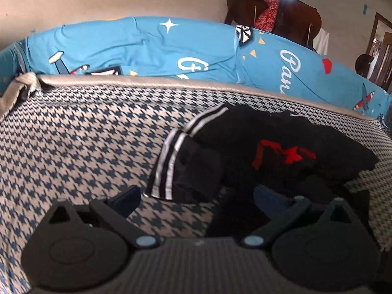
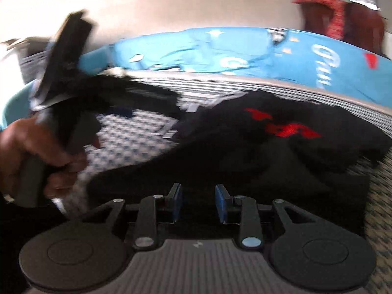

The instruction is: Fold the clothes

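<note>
Apparently mid-fold: black garment (image 1: 281, 144) lay bunched on checked cover (image 1: 73, 142); left gripper (image 1: 198, 196) gaped wide, right gripper (image 2: 198, 202) narrow w/ nothing between pads.

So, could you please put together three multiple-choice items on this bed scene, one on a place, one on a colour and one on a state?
1. Where does the black garment lie?
A. on the houndstooth cover
B. on the wooden furniture
C. on the floor

2. What colour is the print on that garment?
A. yellow
B. red
C. green

3. How do the jaws of the left gripper stand?
A. wide apart
B. pressed together
C. clamped on a pillow

Answers:
1 A: the checked cover shows all around the garment.
2 B: red marks stand out on the black cloth.
3 A: its blue pads sit far apart, and no cloth is visibly pinched between them.
</note>
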The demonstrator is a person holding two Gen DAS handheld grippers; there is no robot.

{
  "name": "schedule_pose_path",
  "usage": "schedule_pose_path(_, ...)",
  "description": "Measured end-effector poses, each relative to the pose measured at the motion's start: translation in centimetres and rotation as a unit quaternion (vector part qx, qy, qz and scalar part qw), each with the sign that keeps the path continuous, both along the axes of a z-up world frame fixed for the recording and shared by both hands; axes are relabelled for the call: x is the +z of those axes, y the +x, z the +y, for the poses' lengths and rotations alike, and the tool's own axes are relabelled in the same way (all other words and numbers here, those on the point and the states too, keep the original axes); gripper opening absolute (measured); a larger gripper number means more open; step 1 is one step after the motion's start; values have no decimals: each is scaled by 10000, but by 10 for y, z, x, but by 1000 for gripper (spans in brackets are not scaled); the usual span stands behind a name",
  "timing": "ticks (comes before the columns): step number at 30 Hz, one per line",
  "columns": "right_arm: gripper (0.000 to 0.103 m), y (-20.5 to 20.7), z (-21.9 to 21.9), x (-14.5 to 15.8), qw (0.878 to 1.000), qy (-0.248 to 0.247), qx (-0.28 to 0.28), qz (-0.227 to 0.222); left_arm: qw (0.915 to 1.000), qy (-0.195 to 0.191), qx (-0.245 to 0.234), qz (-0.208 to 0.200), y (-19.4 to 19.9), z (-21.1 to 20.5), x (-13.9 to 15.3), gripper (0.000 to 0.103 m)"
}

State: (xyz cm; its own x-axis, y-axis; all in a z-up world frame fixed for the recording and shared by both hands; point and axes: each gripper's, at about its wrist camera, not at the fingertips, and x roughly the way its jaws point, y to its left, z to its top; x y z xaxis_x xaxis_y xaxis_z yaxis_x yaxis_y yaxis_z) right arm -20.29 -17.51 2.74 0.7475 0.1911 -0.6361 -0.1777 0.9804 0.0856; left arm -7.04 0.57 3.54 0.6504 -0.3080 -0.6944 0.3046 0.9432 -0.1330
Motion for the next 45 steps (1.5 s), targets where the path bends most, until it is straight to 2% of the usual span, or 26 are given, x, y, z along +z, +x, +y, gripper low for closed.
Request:
schedule_pose_path(2,31,-6,-14,1,9989,-115,-465,-8,10000,-12,-51,37,-3,-2,-2,103)
schedule_pose_path(5,37,-10,-38,2,9917,-306,-1252,11,9999,1,-120,98,-7,-5,-5,103)
schedule_pose_path(12,46,-17,-99,1,9603,-215,-2763,305,9997,-4,-148,183,-12,-11,-9,103)
schedule_pose_path(13,49,-19,-105,-1,9576,-198,-2850,371,9997,-2,-146,191,-12,-11,-10,103)
schedule_pose_path(19,51,-19,-128,-17,9427,-1,-3221,865,9993,-7,-169,327,-14,-13,-16,103)
schedule_pose_path(22,54,-15,-130,-26,9425,18,-3190,997,9990,23,-191,399,-15,-15,-19,103)
schedule_pose_path(24,54,-15,-124,-27,9473,-149,-3053,958,9989,31,-196,432,-15,-16,-20,103)
schedule_pose_path(26,45,-14,-117,-28,9516,-315,-2915,919,9988,41,-181,447,-15,-16,-21,103)
schedule_pose_path(27,34,-14,-114,-29,9536,-396,-2846,898,9988,50,-173,452,-15,-17,-21,103)
schedule_pose_path(28,18,-13,-111,-29,9557,-443,-2774,873,9988,66,-164,454,-14,-17,-22,103)
schedule_pose_path(31,9,-14,-107,-27,9558,-510,-2784,791,9988,110,-136,458,-14,-17,-22,103)
schedule_pose_path(32,9,-15,-107,-25,9537,-517,-2870,739,9988,111,-124,457,-14,-16,-22,103)
schedule_pose_path(33,8,-20,-108,-21,9455,-641,-3130,632,9988,111,-104,456,-14,-16,-22,103)
schedule_pose_path(36,8,-34,-111,-10,9154,-999,-3887,317,9987,179,25,469,-12,-12,-23,103)
schedule_pose_path(38,8,-39,-117,-8,8990,-917,-4262,406,9986,197,114,471,-11,-9,-24,103)
schedule_pose_path(40,11,-42,-122,-8,8892,-899,-4460,483,9986,190,179,450,-10,-7,-23,103)
schedule_pose_path(41,15,-42,-123,-4,8882,-849,-4492,461,9987,179,197,440,-10,-7,-23,103)
schedule_pose_path(42,27,-43,-124,-1,8875,-793,-4519,436,9987,170,215,440,-9,-6,-23,103)
schedule_pose_path(43,36,-44,-125,3,8917,-632,-4468,343,9986,162,239,447,-8,-7,-23,103)
schedule_pose_path(45,38,-45,-127,11,8998,-382,-4343,193,9986,161,255,435,-7,-9,-22,103)
